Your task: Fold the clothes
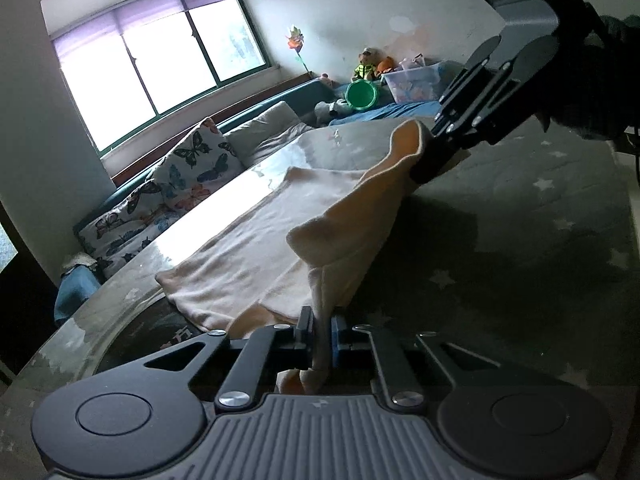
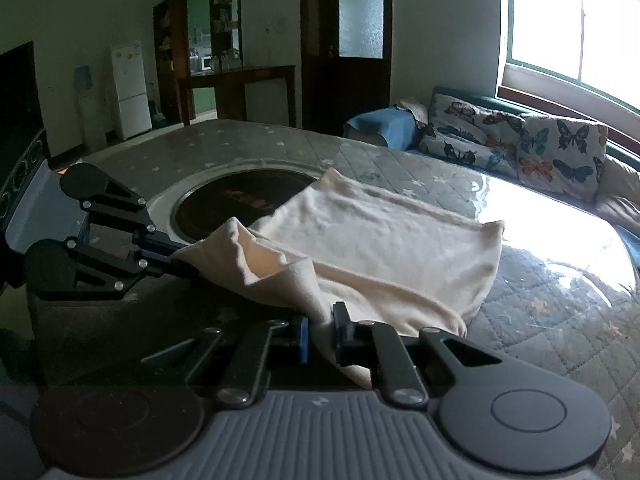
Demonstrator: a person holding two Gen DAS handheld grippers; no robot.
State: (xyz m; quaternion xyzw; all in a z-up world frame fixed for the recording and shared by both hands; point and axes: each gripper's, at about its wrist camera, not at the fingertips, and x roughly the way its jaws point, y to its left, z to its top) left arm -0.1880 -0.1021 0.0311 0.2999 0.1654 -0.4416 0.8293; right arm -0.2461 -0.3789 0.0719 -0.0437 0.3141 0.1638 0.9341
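A cream-coloured cloth garment (image 1: 256, 248) lies on a table with a grey star-patterned quilted cover (image 1: 520, 240). Its near edge is lifted off the table between both grippers. My left gripper (image 1: 321, 334) is shut on one corner of the cloth, which bunches between its pads. My right gripper (image 2: 321, 330) is shut on the other corner. In the left wrist view the right gripper (image 1: 430, 160) shows at upper right, pinching the cloth edge. In the right wrist view the left gripper (image 2: 180, 258) shows at left, gripping the cloth (image 2: 380, 240). The far part of the garment rests flat.
A round dark inset (image 2: 240, 204) sits in the table beyond the cloth. A sofa with butterfly cushions (image 2: 560, 148) runs under a bright window (image 1: 160, 64). Toys and a clear bin (image 1: 412, 80) stand at the sofa's far end. A white fridge (image 2: 130, 90) stands at the back.
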